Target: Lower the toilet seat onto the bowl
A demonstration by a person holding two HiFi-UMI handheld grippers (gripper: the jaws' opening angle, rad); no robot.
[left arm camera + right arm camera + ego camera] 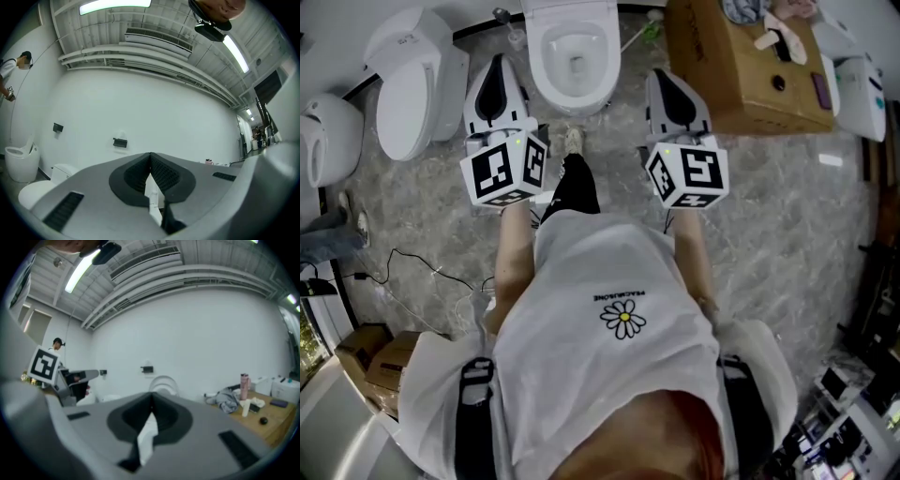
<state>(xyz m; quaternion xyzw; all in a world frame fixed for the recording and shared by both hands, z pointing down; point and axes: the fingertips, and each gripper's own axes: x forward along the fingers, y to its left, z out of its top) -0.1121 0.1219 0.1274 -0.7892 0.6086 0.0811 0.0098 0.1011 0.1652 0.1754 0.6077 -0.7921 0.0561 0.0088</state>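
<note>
The white toilet (575,56) stands at the top middle of the head view, its bowl uncovered. In the right gripper view its raised seat and lid (164,383) show as a white arch against the wall, straight ahead. My left gripper (498,64) hovers just left of the bowl. My right gripper (662,77) hovers just right of it. Neither touches the toilet. Both point forward, jaws shut with nothing between them, as seen on the left gripper (150,157) and the right gripper (151,408).
A second toilet (408,84) with its lid down stands to the left, and another white fixture (326,141) further left. A wooden table (741,84) with cloth, a bottle (243,380) and small items stands to the right. Cables (412,267) and cardboard boxes (370,361) lie on the floor.
</note>
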